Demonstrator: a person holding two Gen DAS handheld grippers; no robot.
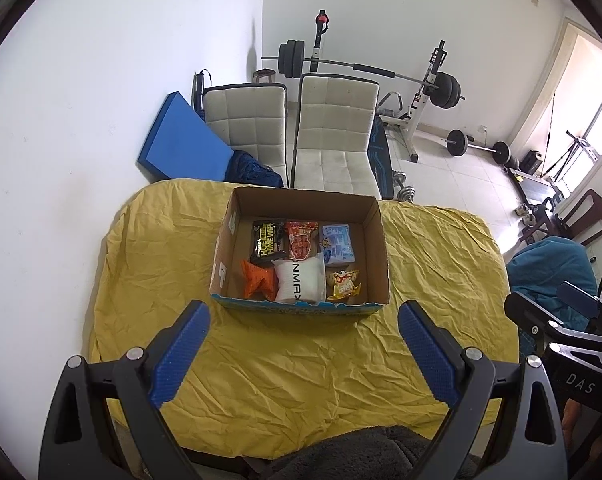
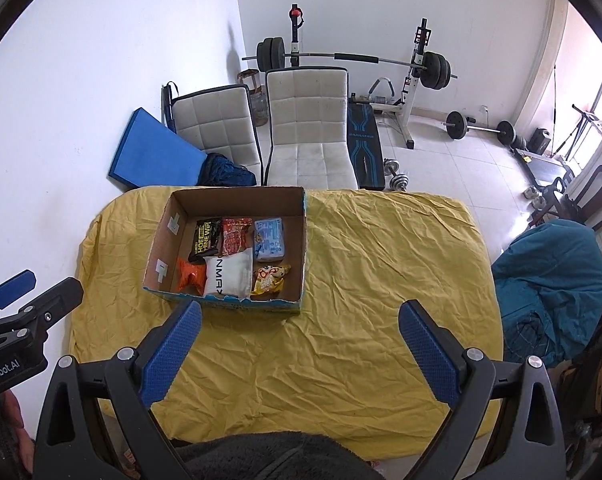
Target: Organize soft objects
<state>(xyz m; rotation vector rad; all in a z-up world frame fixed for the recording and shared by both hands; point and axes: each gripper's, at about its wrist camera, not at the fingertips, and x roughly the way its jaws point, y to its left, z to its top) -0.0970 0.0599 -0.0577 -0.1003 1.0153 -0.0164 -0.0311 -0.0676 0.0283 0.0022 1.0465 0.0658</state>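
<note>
Snack packets [image 1: 301, 258] in the box [image 1: 375, 236] at frame centre look light and crushable, so pinch yours by a crimped edge; both the left gripper [image 1: 303, 334] and right gripper [image 2: 301, 332] gape empty.

Matt brown cardboard box [image 1: 375, 248], glossy plastic snack packets [image 1: 300, 240] (crinkly), wrinkled yellow cloth [image 1: 301, 360], textured blue fingers [image 1: 181, 356]

Both wrist cameras sit high at the table's near edge, tilted down across the yellow cloth [image 1: 301, 364] toward the far wall. The left view faces the cardboard box [image 1: 301, 310] squarely — the right view stands further right, box [image 2: 225, 300] left of centre. They share table, box, chairs [image 2: 307, 128].
</note>
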